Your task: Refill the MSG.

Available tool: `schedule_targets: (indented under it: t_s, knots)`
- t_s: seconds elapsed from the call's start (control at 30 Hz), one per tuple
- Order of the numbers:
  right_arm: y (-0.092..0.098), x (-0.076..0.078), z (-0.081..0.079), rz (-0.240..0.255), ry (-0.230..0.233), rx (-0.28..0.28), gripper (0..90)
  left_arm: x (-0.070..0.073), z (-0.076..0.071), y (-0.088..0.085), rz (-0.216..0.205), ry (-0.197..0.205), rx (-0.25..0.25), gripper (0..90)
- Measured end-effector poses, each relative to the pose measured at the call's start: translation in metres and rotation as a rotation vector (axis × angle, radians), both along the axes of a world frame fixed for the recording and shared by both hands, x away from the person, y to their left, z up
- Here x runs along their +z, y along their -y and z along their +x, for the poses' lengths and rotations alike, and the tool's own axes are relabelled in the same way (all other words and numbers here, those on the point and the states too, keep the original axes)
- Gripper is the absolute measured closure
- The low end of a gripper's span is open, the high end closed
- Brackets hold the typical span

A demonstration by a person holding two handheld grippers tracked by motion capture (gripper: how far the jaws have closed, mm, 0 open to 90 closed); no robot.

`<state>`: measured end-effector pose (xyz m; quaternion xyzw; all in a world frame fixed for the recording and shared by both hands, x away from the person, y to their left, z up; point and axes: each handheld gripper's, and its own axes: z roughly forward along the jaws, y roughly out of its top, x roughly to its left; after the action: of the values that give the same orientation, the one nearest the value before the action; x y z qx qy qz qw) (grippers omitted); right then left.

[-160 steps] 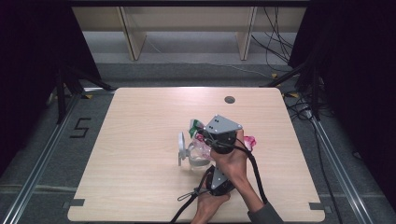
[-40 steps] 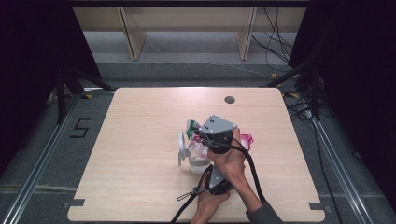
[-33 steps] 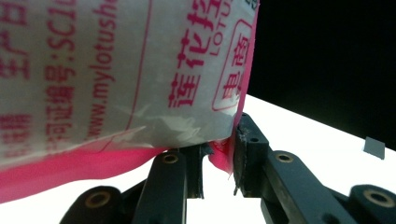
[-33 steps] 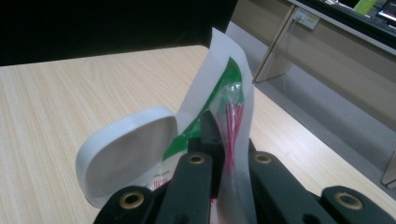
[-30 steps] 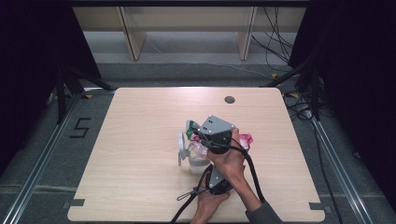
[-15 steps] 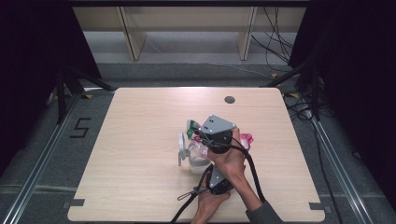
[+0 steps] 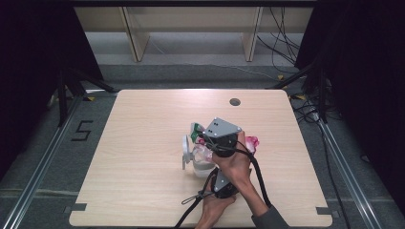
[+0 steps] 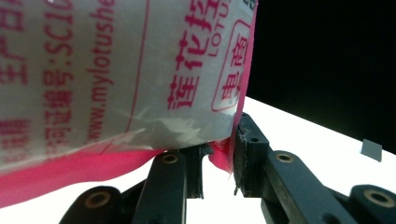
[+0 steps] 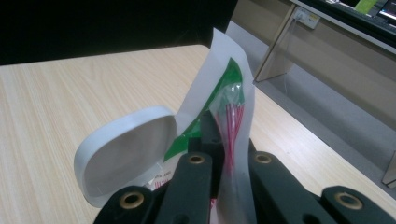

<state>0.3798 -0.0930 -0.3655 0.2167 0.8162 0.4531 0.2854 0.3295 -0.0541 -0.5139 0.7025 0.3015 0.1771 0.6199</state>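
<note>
Clear plastic bag w/ pink edge and pink print, seen close in left gripper view: a web address reads "www.mylotushe…", cut off at the top. Beside it, "SC10…" after a colon, plus Chinese characters. Further Chinese characters stand over "LOTU…", and a rounded pink frame holds two more. In high view, a black number "5" sign is marked on grey floor, left of the table.

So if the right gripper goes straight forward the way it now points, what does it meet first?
Probably nothing new: the right gripper is already shut on the plastic bag. Beyond the bag's edge, bare table follows, then the floor. The white lid sits off to one side.
</note>
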Motion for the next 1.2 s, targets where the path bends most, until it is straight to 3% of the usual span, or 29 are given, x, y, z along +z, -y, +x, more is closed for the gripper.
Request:
schedule_targets:
  t_s: [0.2,0.3,0.33,0.43,0.57,0.6,0.7,0.77,0.93,1.2]
  knots:
    - [-0.0008,0.0017,-0.0016,-0.001,0.001,0.009,90.0,0.0014,-0.0006,0.0013,-0.026,-0.006,-0.001,75.3]
    - [-0.0009,-0.0001,-0.0001,-0.006,-0.01,0.005,90.0,0.0009,-0.0007,0.0014,-0.016,-0.008,-0.003,75.2]
    - [0.0001,0.0005,-0.0001,-0.004,-0.008,0.007,90.0,0.0013,0.0002,-0.0016,0.027,0.003,-0.021,75.3]
    - [0.0005,0.0021,-0.0008,-0.001,0.001,0.006,90.0,0.0024,0.0001,-0.0024,0.04,0.01,-0.019,75.3]
    - [-0.0004,0.0026,-0.0034,0.007,-0.018,-0.001,90.0,0.0021,0.0006,-0.0022,0.031,0.009,-0.02,75.3]
    - [-0.0002,0.0026,-0.0027,0.004,-0.01,-0.003,90.0,0.0025,0.0003,0.0006,-0.012,-0.003,-0.008,75.3]
    - [0.0005,0.0024,-0.0018,0.002,-0.006,-0.004,90.0,0.0016,0.0011,0.0014,-0.01,0.003,-0.003,75.3]
    - [0.0018,0.0027,-0.0008,0.003,-0.008,-0.004,90.0,0.0021,0.0015,-0.0006,0.039,0.01,-0.02,75.3]
    - [0.0027,0.0033,0.0004,0.004,0.002,0.002,90.0,0.0024,0.0019,-0.0005,0.036,0.009,-0.019,75.3]
    - [0.0047,0.0046,0.002,0.01,-0.018,0.003,90.0,0.0046,0.0043,0.0012,0.03,0.008,-0.026,75.3]
